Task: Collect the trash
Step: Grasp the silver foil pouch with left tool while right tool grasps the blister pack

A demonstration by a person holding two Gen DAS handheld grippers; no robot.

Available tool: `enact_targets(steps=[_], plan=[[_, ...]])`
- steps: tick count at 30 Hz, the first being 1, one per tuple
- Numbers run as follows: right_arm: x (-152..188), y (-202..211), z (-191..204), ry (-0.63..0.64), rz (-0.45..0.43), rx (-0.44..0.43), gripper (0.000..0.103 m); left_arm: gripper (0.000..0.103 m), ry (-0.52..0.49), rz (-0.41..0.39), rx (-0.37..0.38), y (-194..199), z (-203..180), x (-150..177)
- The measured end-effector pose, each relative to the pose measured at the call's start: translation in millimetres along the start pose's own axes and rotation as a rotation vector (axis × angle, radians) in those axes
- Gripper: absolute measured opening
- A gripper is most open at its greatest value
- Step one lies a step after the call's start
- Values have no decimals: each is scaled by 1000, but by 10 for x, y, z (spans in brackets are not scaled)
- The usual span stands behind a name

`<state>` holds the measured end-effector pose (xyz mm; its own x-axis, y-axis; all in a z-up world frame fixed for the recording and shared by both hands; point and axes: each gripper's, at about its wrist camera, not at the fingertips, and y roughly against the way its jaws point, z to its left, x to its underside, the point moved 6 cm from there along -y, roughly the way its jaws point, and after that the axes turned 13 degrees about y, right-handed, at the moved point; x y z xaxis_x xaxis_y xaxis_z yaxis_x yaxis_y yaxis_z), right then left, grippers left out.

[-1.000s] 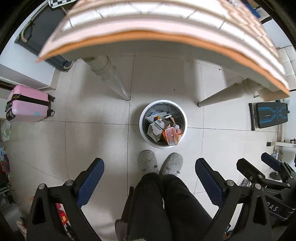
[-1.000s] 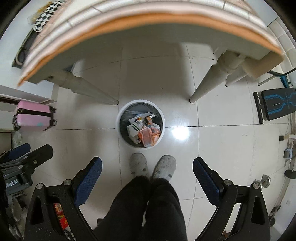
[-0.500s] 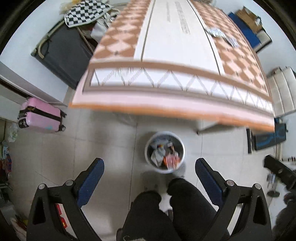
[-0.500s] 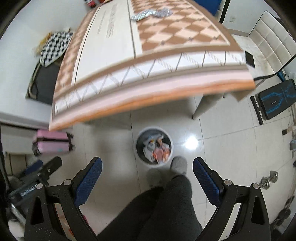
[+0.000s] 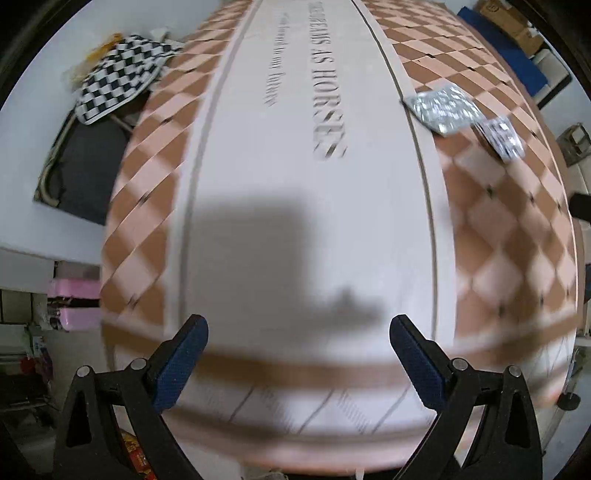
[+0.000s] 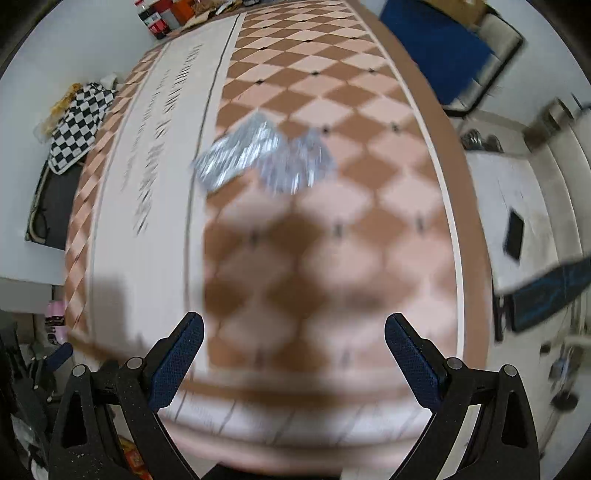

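Two crumpled silver foil wrappers lie side by side on the checked tablecloth. In the left wrist view the larger wrapper (image 5: 441,107) and the smaller wrapper (image 5: 498,136) sit far off to the upper right. In the right wrist view, blurred by motion, the larger wrapper (image 6: 238,153) and the smaller wrapper (image 6: 297,164) lie ahead, slightly left of centre. My left gripper (image 5: 297,362) is open and empty over the table's near end. My right gripper (image 6: 293,360) is open and empty too, well short of the wrappers. The bin is out of view.
The long table (image 5: 258,221) has a white centre strip with dark lettering and pink-brown checks. A black-and-white checked cloth (image 5: 118,81) lies beyond its left side. Bottles and boxes (image 6: 162,16) stand at the far end. A pink suitcase (image 5: 74,299) is on the floor, left.
Both grippers have swung up from the floor and the filled bin to above the tabletop. The bin, the person's legs and slippers have dropped out of view. Both stay open.
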<state>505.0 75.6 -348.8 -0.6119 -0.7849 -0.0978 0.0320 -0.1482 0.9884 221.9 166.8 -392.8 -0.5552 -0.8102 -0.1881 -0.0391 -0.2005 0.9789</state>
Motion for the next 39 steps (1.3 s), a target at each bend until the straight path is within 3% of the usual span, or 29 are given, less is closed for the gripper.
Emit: enact_targets(steps=[4, 11, 13, 15, 16, 20, 24, 27, 31, 36, 38, 39], plan=[[-741, -463, -137, 71, 57, 1, 100, 101, -17, 23, -35, -189, -201, -411], [-1255, -1090, -119, 180, 163, 11, 99, 101, -41, 53, -83, -369, -293, -762], [-1309, -1164, -112, 181, 170, -7, 99, 101, -52, 55, -100, -380, -295, -820], [-1367, -1187, -110, 198, 158, -9, 89, 101, -73, 55, -108, -370, -322, -863], [-1391, -1176, -125, 209, 151, 15, 75, 101, -88, 52, -115, -359, -355, -898], [-1447, -1078, -277, 174, 127, -16, 67, 101, -182, 22, -109, -258, -604, -1042], [-1488, -921, -697, 55, 110, -54, 68, 101, -338, -10, -53, -153, -1107, -1286], [-1507, -907, -1070, -24, 128, -42, 68, 101, -507, 32, 8, -195, -1606, -1372], [-1427, -969, -1446, -113, 174, -37, 68, 100, -701, 71, -7, -393, -2007, -1413], [-1352, -1073, -1546, -127, 190, -47, 72, 98, -748, 142, -12, -611, -2134, -1386], [-1357, -1134, -1521, -134, 198, -47, 75, 88, -720, 159, 22, -596, -2130, -1365], [-1276, -1107, -1533, -138, 197, -44, 76, 75, -688, 181, 53, -584, -2111, -1349]])
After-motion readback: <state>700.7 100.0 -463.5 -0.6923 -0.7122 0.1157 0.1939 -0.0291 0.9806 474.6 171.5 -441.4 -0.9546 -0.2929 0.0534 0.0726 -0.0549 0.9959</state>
